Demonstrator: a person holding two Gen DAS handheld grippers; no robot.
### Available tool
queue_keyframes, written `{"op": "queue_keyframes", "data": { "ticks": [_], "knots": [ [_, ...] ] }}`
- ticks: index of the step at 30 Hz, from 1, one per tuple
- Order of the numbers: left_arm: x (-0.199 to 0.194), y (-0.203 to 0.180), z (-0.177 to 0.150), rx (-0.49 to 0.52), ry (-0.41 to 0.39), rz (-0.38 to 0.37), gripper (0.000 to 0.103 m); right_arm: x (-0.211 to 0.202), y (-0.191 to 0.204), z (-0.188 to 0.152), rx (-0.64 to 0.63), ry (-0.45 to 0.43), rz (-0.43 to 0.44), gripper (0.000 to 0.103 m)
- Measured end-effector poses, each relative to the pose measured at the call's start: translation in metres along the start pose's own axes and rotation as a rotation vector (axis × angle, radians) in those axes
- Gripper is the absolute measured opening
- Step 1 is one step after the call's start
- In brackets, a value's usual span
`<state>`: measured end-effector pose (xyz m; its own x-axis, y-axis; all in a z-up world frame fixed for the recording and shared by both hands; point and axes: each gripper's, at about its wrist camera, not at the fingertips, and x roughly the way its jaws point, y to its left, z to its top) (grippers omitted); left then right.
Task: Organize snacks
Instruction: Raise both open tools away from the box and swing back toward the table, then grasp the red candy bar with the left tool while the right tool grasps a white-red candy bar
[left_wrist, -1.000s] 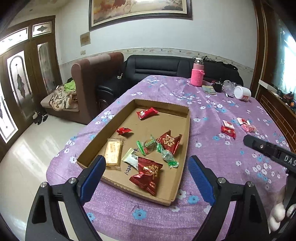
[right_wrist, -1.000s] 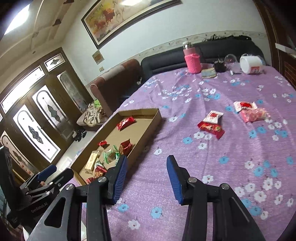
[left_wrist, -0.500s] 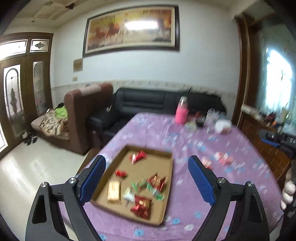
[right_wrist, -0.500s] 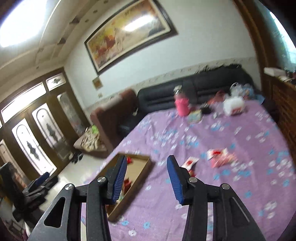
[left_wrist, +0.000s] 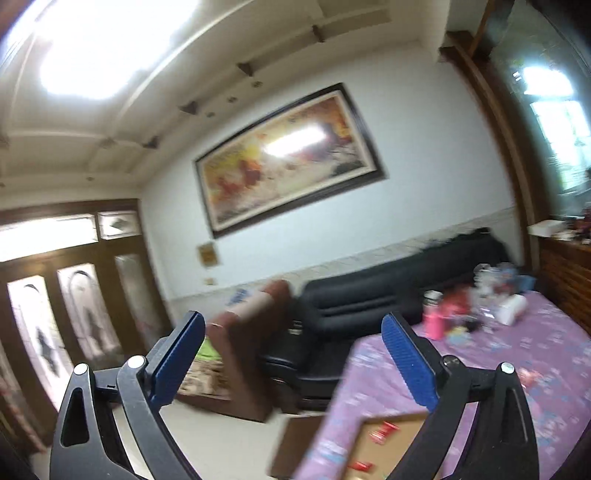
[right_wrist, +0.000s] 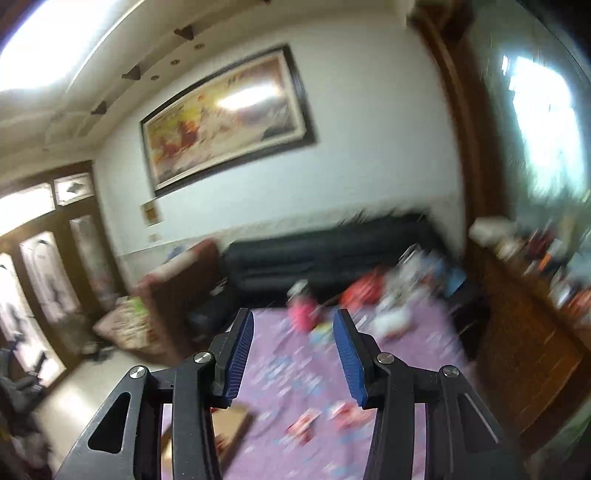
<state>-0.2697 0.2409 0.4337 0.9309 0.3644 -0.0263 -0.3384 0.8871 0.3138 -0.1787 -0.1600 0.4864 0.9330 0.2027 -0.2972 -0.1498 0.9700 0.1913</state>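
Note:
My left gripper (left_wrist: 291, 354) is open wide and empty, raised high and tilted up toward the wall. Below it only a corner of the cardboard tray (left_wrist: 391, 443) with red snack packets (left_wrist: 384, 430) shows at the bottom edge. My right gripper (right_wrist: 293, 347) is open and empty, also raised well above the purple flowered table (right_wrist: 284, 373). Loose red and white snack packets (right_wrist: 306, 430) lie blurred on the cloth below it, and a corner of the tray (right_wrist: 229, 432) shows at lower left. Both views are motion-blurred.
A pink bottle (left_wrist: 434, 323), a white cup (left_wrist: 513, 312) and clutter stand at the table's far end. A black sofa (left_wrist: 369, 302) and a brown armchair (left_wrist: 251, 350) sit behind the table. A wooden cabinet (right_wrist: 524, 332) is on the right.
Both grippers have lifted up and back from the table and tilted upward. The tray and snacks have slid to the bottom of both views. Both stay open and empty.

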Motion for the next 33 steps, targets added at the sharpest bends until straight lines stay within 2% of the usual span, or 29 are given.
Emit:
{"op": "queue_keyframes", "data": {
  "ticks": [2,5,6,7,9,11,12,13,15,16,18,21,22,24,27,30,33],
  "knots": [
    [0.012,0.010,0.023,0.008,-0.013,0.080,0.097,-0.012,-0.002,0.035,0.001,-0.040,-0.061,0.049],
    [0.034,0.014,0.057,0.098,-0.072,0.289,0.101,-0.020,-0.008,0.078,0.005,-0.065,-0.167,0.049],
    [0.044,0.014,0.065,0.131,-0.089,0.342,0.103,-0.020,-0.011,0.085,0.004,-0.073,-0.213,0.055],
    [0.052,0.015,0.069,0.137,-0.084,0.346,0.103,-0.015,-0.014,0.087,-0.002,-0.066,-0.242,0.064],
    [0.067,0.014,0.066,0.094,-0.051,0.275,0.103,-0.004,-0.019,0.079,-0.012,-0.049,-0.268,0.066],
    [0.077,0.004,0.051,0.026,-0.017,0.139,0.103,0.024,-0.029,0.051,-0.028,0.003,-0.255,0.066],
    [0.084,-0.013,0.035,0.005,0.011,0.042,0.103,0.043,-0.034,0.033,-0.042,0.044,-0.255,0.066],
    [0.087,-0.026,0.023,-0.004,0.024,-0.012,0.103,0.060,-0.039,0.018,-0.047,0.077,-0.257,0.066],
    [0.091,-0.058,-0.004,-0.024,0.050,-0.135,0.103,0.104,-0.054,-0.027,-0.049,0.178,-0.219,0.066],
    [0.095,-0.082,-0.025,-0.046,0.081,-0.231,0.103,0.135,-0.062,-0.062,-0.036,0.250,-0.178,0.066],
    [0.101,-0.117,-0.062,-0.097,0.146,-0.370,0.103,0.175,-0.076,-0.111,0.002,0.332,-0.118,0.066],
    [0.118,-0.167,-0.110,-0.176,0.251,-0.543,0.103,0.249,-0.079,-0.206,0.034,0.471,0.008,0.066],
    [0.122,-0.183,-0.128,-0.203,0.297,-0.597,0.103,0.266,-0.078,-0.228,0.048,0.508,0.042,0.061],
    [0.132,-0.210,-0.165,-0.254,0.375,-0.675,0.103,0.311,-0.068,-0.279,0.091,0.622,0.121,0.050],
    [0.146,-0.242,-0.202,-0.276,0.470,-0.724,0.103,0.348,-0.049,-0.314,0.117,0.696,0.176,0.049],
    [0.158,-0.253,-0.229,-0.267,0.524,-0.708,0.103,0.375,-0.032,-0.334,0.113,0.736,0.162,0.049],
    [0.169,-0.251,-0.241,-0.279,0.576,-0.695,0.103,0.401,-0.023,-0.345,0.124,0.792,0.123,0.049]
  ]
}}
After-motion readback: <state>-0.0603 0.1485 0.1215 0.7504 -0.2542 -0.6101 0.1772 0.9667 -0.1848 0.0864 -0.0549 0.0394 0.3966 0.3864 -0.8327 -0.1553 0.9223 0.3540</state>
